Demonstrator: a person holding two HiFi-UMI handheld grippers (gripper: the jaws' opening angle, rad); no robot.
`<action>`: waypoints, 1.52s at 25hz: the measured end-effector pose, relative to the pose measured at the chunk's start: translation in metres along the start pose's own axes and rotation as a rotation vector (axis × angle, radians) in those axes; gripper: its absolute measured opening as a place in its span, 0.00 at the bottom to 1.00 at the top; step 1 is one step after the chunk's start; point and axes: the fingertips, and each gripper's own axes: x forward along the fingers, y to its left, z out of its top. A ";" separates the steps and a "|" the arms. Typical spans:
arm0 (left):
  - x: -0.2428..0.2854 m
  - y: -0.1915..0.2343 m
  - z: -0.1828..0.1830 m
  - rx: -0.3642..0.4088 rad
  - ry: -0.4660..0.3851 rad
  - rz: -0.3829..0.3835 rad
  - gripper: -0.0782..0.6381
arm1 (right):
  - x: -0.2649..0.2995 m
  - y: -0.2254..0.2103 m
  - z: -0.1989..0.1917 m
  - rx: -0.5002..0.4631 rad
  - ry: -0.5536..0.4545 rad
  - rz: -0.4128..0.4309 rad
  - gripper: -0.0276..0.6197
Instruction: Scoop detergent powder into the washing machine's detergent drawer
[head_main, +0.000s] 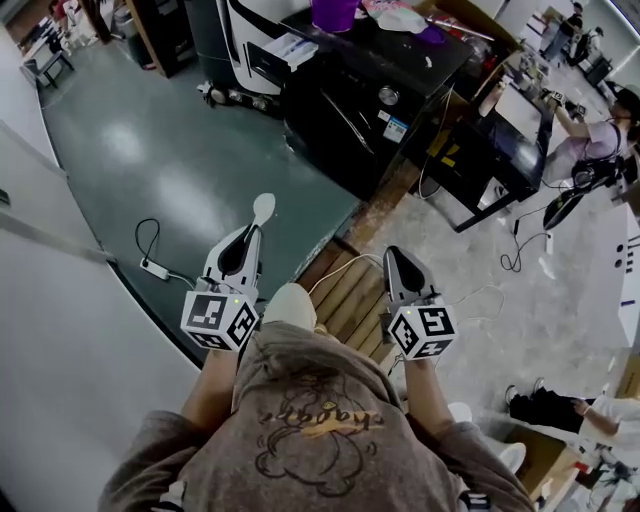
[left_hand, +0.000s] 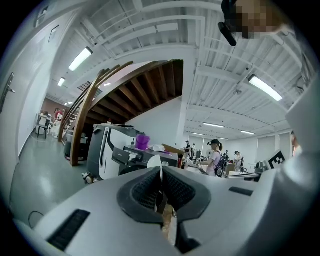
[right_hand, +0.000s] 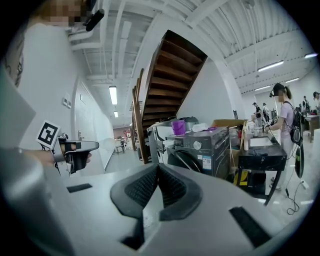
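The dark washing machine (head_main: 370, 100) stands several steps ahead, also in the right gripper view (right_hand: 200, 150) and the left gripper view (left_hand: 145, 159). A purple cup (head_main: 335, 12) sits on top of it. I cannot make out its detergent drawer. My left gripper (head_main: 250, 235) is shut on the handle of a white scoop (head_main: 263, 207), whose bowl pokes out past the jaw tips. Along those jaws (left_hand: 160, 172) the scoop (left_hand: 156, 161) shows edge-on. My right gripper (head_main: 400, 258) is held level beside it, shut with nothing between its jaws (right_hand: 157, 167).
A white machine (head_main: 250, 50) stands left of the washer, a black table (head_main: 500, 140) to its right. A power strip (head_main: 155, 268) and cable lie on the green floor. Wooden boards (head_main: 350, 295) are at my feet. A wooden staircase (right_hand: 170, 75) rises behind; a person (head_main: 590, 140) works at the right.
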 end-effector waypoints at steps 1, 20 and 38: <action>0.001 -0.001 0.000 0.003 0.000 0.001 0.14 | 0.001 -0.002 0.000 0.001 0.001 0.002 0.05; 0.096 0.051 0.014 -0.001 -0.011 0.003 0.14 | 0.101 -0.029 0.021 -0.018 0.016 0.023 0.05; 0.326 0.186 0.084 -0.013 0.054 -0.081 0.14 | 0.333 -0.069 0.124 -0.035 0.058 -0.022 0.05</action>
